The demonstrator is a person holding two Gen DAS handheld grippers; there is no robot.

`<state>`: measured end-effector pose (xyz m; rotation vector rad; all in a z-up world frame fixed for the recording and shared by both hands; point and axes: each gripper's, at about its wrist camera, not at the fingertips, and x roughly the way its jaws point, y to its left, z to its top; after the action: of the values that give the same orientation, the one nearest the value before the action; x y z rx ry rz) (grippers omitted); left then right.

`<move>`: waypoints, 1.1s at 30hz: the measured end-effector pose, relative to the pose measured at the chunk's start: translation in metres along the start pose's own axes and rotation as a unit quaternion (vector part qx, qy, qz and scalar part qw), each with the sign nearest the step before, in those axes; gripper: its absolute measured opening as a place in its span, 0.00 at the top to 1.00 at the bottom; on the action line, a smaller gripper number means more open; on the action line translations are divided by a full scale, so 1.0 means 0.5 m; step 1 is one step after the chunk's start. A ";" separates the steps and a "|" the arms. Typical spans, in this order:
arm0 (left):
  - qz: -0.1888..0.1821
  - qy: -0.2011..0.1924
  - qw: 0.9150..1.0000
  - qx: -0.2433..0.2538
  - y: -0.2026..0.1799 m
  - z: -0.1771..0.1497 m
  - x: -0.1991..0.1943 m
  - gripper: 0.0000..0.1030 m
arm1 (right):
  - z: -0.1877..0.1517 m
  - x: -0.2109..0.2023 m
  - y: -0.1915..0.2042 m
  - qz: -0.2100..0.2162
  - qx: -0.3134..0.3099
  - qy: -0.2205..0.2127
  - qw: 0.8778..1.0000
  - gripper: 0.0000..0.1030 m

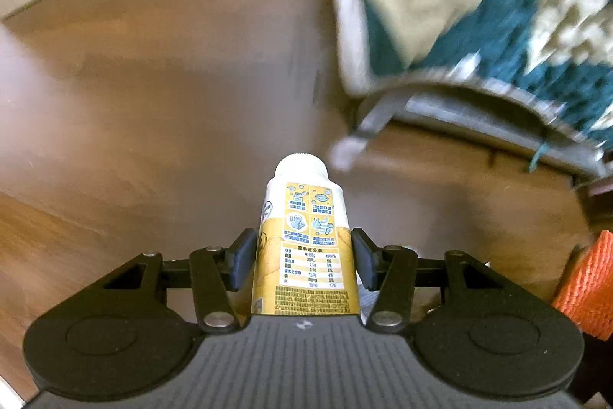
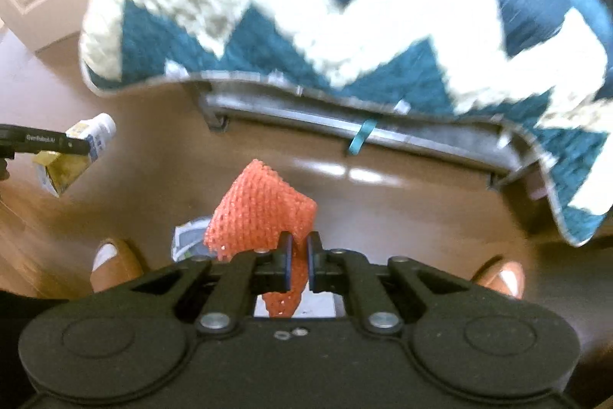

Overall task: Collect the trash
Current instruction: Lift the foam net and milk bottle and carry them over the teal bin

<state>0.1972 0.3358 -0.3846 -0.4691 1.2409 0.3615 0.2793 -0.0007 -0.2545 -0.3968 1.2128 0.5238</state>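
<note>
Two pieces of trash held above wooden floor. Left gripper clamped on yellow carton, long axis along fingers, white cap pointing floorward. Right gripper pinched together on orange foam net, beside blanket-draped chair.

Brown wood floor; crumpled wrapper lies there.
</note>
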 end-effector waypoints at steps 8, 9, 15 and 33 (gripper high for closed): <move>-0.050 -0.104 0.993 0.012 -0.062 0.040 -0.254 0.49 | 0.011 -0.244 -0.055 -0.017 -0.026 -0.089 0.996 0.94; -0.058 -0.115 0.992 0.014 -0.075 0.042 -0.282 0.49 | 0.008 -0.274 -0.062 -0.022 -0.029 -0.100 0.994 0.94; -0.101 -0.175 0.979 0.042 -0.191 0.039 -0.441 0.49 | -0.010 -0.439 -0.113 -0.067 -0.045 -0.163 0.983 0.94; -0.228 -0.300 0.906 0.193 -0.719 -0.001 -0.782 0.49 | -0.092 -0.853 -0.390 -0.198 0.008 -0.303 0.932 0.94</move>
<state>0.2659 0.0257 0.0415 -0.2581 0.5487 -0.1434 0.2465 -0.2568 0.1395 -0.4127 0.5178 0.2524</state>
